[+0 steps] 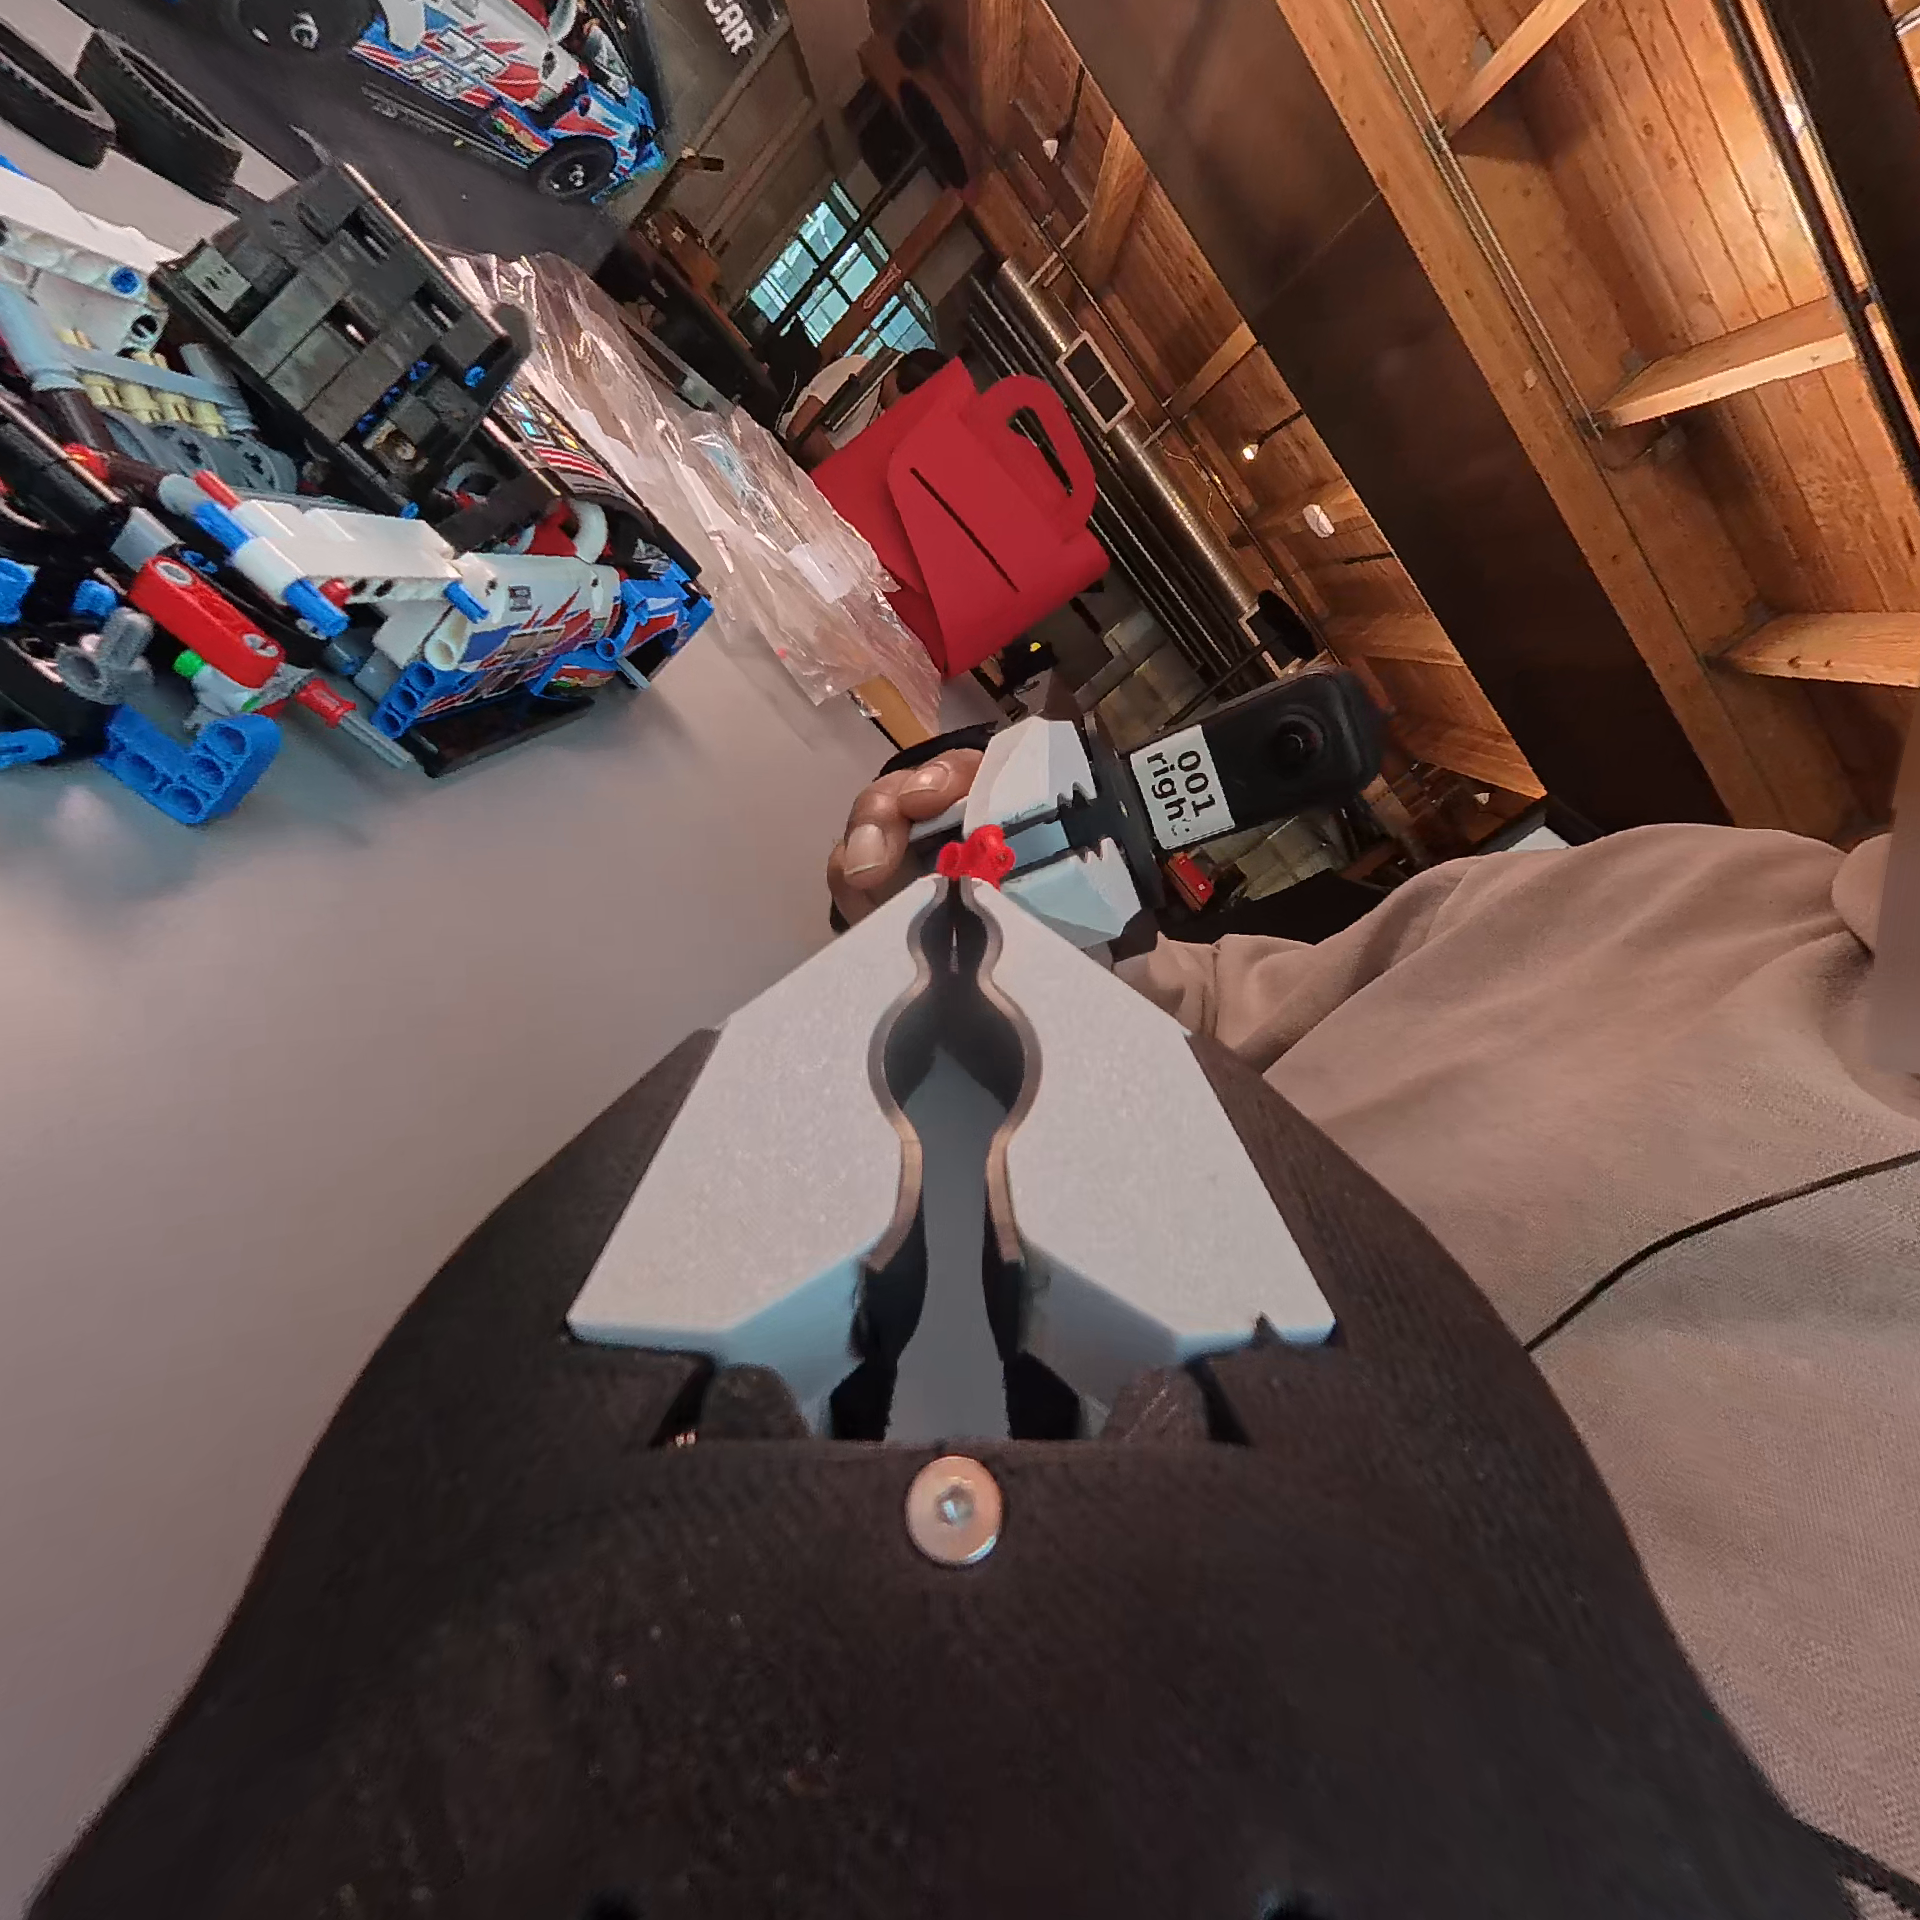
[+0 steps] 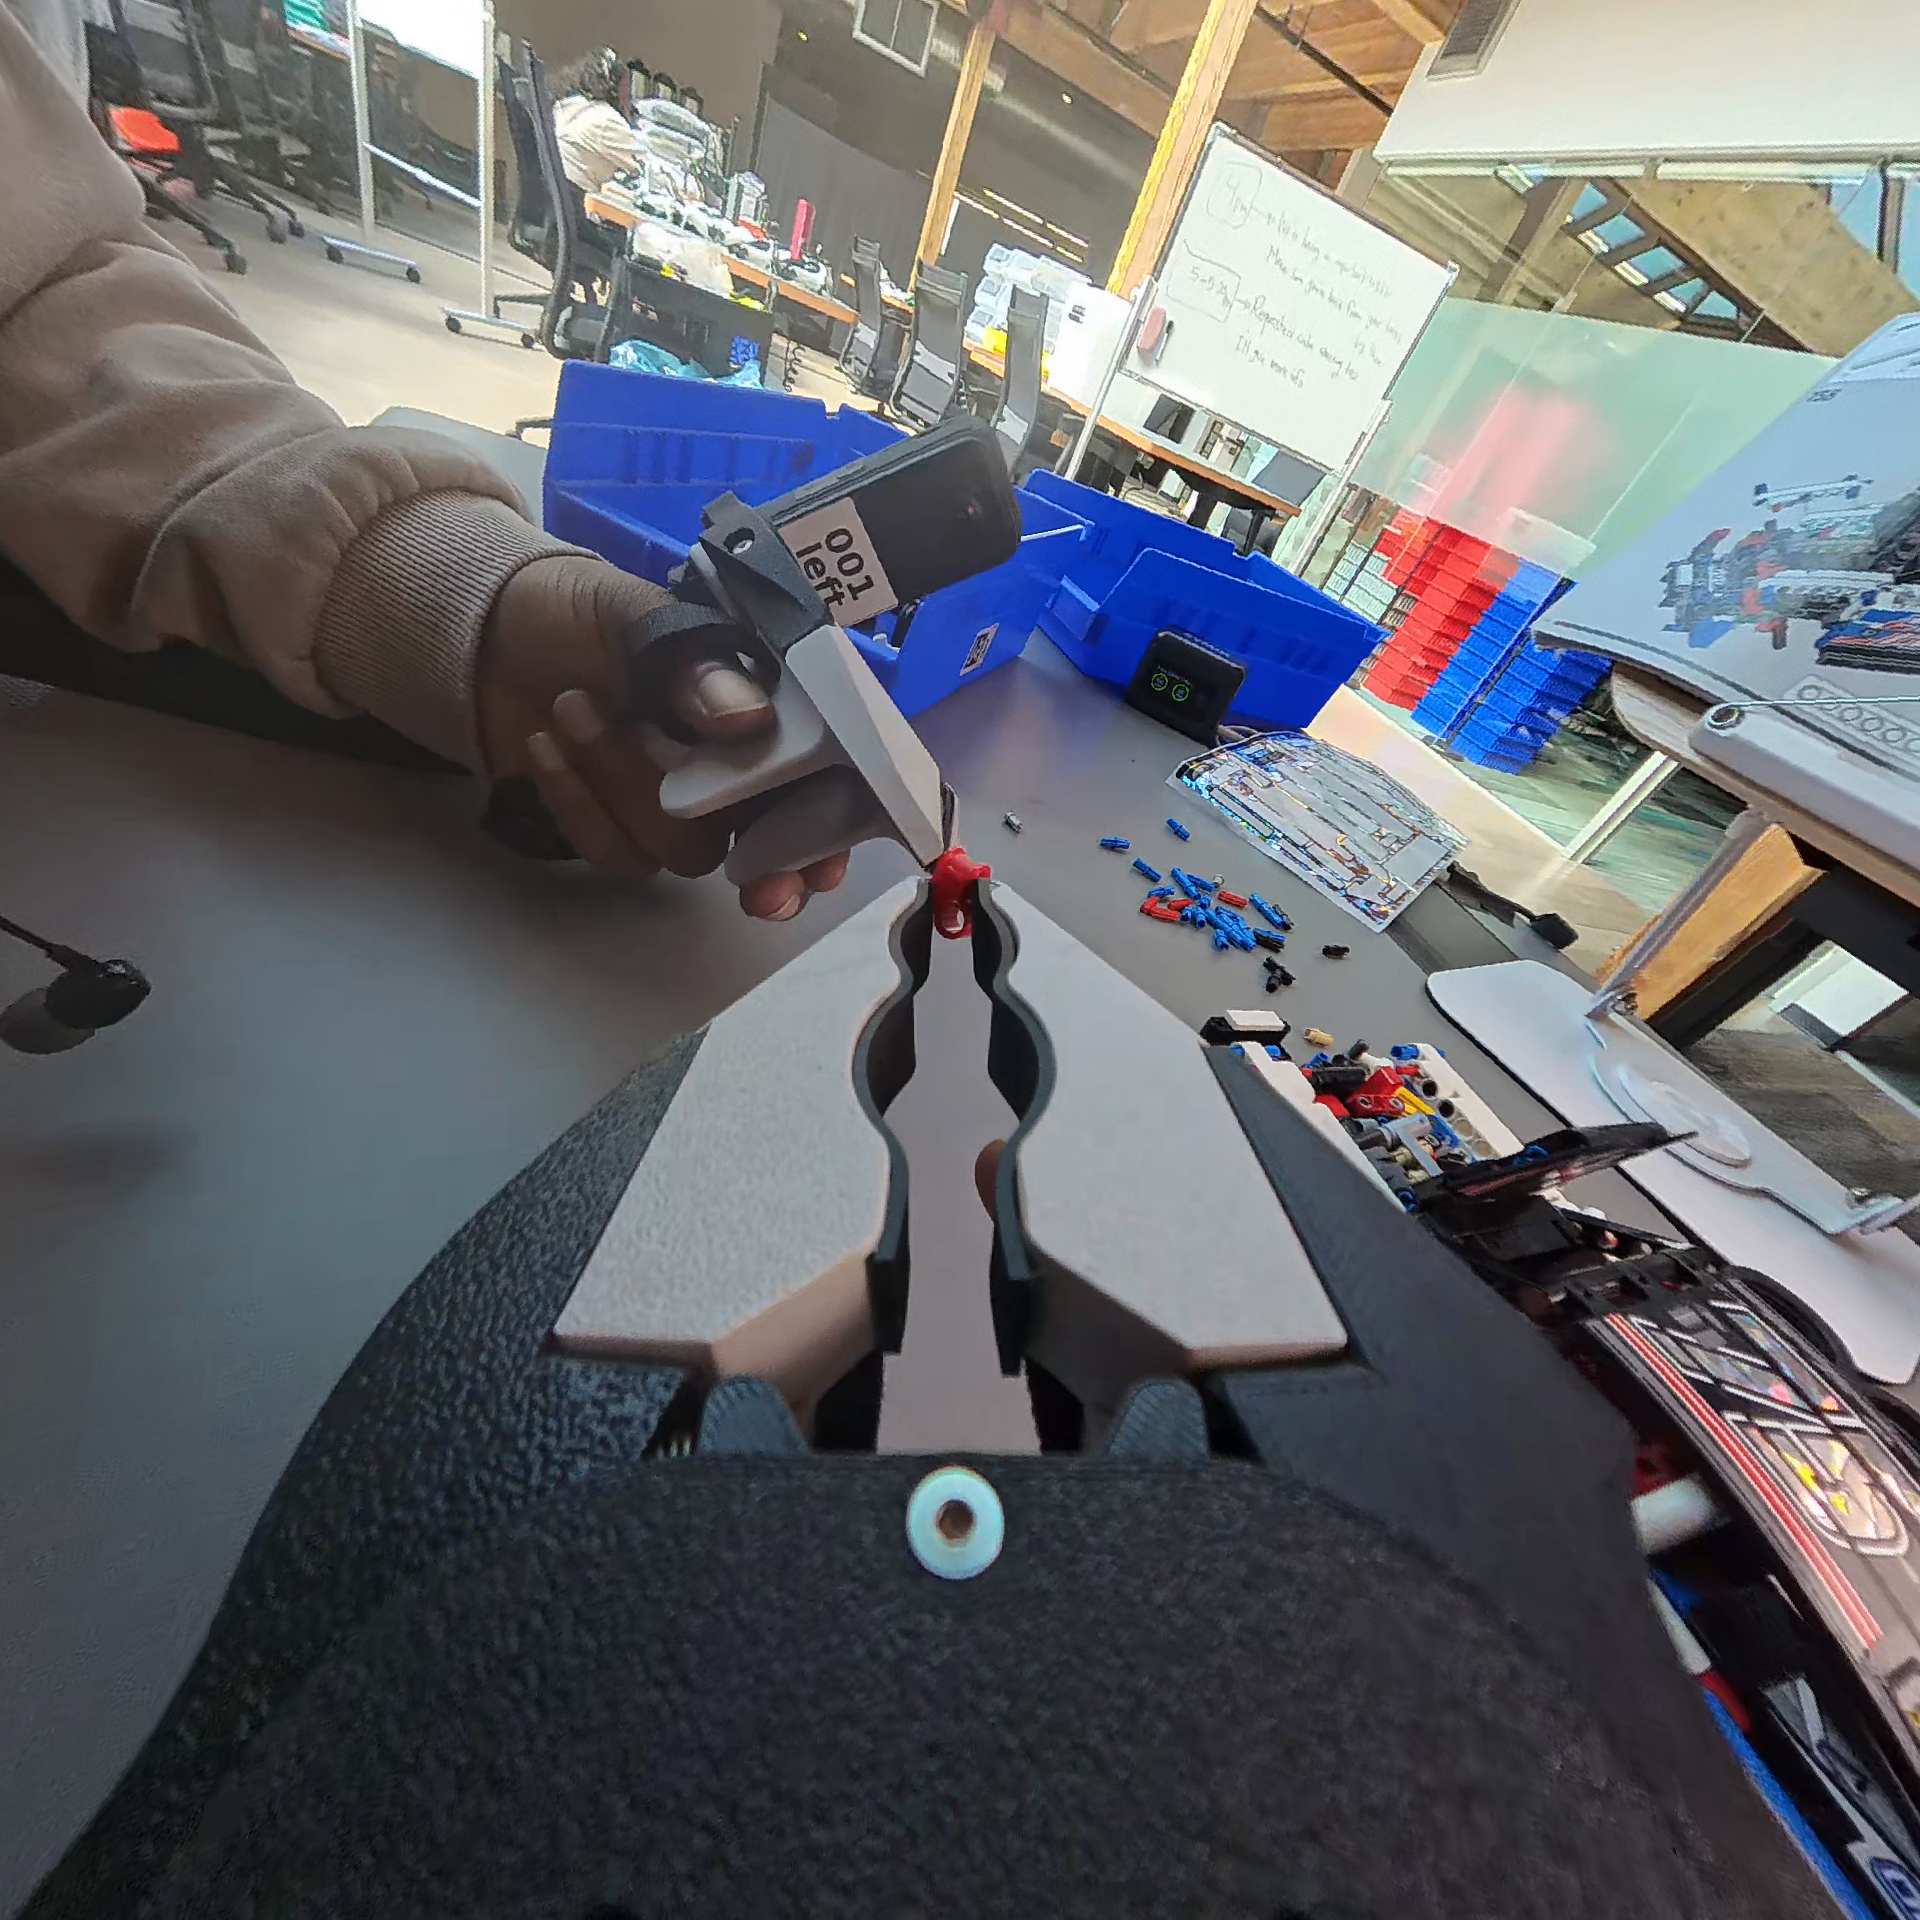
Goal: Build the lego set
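A small red lego connector [image 2: 956, 878] is held above the grey table [image 2: 260, 1195], pinched between the pads of my right gripper [image 2: 954, 886]. The left wrist view shows the same connector [image 1: 975, 857] at the tips of the right gripper [image 1: 1003, 847]. My left gripper [image 1: 961, 885] is shut, with its pads together. Its tips touch the end of the red connector, and nothing shows between the pads. In the right wrist view the left gripper [image 2: 940, 836] comes down from the upper left onto the top of the connector.
The part-built lego car [image 1: 416, 582] stands to the left, and also shows at lower right in the right wrist view [image 2: 1558, 1226]. Loose blue and red pins [image 2: 1216, 914], a sticker sheet [image 2: 1320, 821], blue bins [image 2: 1195, 603] and an instruction booklet [image 2: 1766, 551] lie ahead. Clear bags [image 1: 727, 499] are nearby. The grippers are tip to tip, or close to it.
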A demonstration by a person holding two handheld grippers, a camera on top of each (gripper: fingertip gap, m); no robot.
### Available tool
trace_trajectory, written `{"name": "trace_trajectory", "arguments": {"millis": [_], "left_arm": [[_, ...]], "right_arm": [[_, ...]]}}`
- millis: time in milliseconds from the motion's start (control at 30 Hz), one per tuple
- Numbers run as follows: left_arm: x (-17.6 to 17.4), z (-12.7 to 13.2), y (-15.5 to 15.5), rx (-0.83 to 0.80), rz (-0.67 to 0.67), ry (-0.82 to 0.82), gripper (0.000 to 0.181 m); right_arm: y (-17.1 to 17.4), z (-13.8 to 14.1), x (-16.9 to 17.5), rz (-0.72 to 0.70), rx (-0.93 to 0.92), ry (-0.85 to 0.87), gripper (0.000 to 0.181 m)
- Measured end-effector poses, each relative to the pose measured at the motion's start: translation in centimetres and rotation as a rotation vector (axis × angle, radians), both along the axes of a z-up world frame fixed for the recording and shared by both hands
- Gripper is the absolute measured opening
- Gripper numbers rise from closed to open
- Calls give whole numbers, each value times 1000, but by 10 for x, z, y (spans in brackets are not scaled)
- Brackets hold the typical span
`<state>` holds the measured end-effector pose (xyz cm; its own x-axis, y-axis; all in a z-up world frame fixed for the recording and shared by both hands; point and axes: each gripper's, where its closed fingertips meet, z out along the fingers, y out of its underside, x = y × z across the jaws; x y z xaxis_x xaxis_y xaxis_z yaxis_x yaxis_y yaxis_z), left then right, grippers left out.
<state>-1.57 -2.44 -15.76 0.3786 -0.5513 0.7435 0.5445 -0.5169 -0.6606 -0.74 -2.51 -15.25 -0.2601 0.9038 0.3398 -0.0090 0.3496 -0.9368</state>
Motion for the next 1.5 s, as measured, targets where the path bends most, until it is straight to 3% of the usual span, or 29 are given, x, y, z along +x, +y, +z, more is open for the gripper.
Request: {"name": "trace_trajectory", "arguments": {"millis": [100, 167, 200, 467, 733, 800, 1033, 1100, 1200, 1267, 1433, 1500], "left_arm": [[-3, 1, 1, 0, 19, -12, 0], [-1, 1, 2, -13, 0, -39, 22], [1, 2, 1, -13, -13, -52, 24], [7, -3, 2, -40, -41, -42, 0], [7, -11, 3, -22, -35, 81, 0], [9, -10, 2, -8, -44, 89, 13], [8, -16, 4, -14, -35, 164, 5], [-4, -26, 7, -34, 7, 263, 5], [-25, -53, 9, -21, 75, 651, 5], [-33, -67, 9, -34, 81, 816, 7], [-32, -72, 9, -39, 65, 861, 10], [-34, -64, 10, -15, 80, 824, 24]], "right_arm": [[1, 0, 0, -7, 8, 0, 5], [-1, -2, -1, -7, 22, -6, 5], [0, -3, -2, -13, 29, -11, 5], [-2, -8, -3, -12, 59, -21, 5], [0, -15, -3, -5, 62, -62, 5], [-1, -16, -4, 0, 67, -67, 5], [-1, -18, -3, 5, 76, -83, 7], [10, -15, 0, -21, 55, -83, 12], [38, -7, 6, -114, 25, -63, 12], [62, -4, 11, -205, 6, -59, 11], [107, -5, 21, -376, -44, -87, 10], [114, -5, 24, -410, -59, -90, 11]]}}
